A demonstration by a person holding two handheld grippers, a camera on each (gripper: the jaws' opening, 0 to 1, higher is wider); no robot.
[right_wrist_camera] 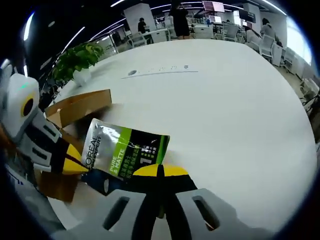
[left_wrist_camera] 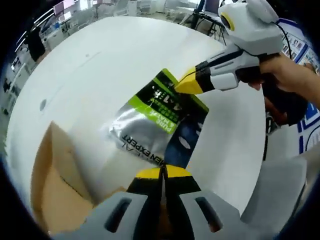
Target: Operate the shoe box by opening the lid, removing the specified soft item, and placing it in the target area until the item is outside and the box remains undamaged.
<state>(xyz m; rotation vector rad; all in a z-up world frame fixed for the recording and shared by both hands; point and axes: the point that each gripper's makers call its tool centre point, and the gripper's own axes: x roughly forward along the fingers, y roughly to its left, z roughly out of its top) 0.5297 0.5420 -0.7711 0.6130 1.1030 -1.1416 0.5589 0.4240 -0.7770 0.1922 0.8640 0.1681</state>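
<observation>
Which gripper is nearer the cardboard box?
Left. The left gripper, gripping the pouch, is beside the cardboard box; the right gripper holds the pouch's far end.

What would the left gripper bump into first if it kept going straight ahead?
The left gripper is shut on the near edge of the silver-and-green pouch, so it meets the pouch at once. Beyond it, probably the right gripper pinching the far edge, though depth is unclear.

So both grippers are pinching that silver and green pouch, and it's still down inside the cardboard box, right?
Not quite. The pouch is already out of the cardboard box, held over the white table; the right gripper view shows it. Both the left gripper and the right gripper do pinch it.
</observation>
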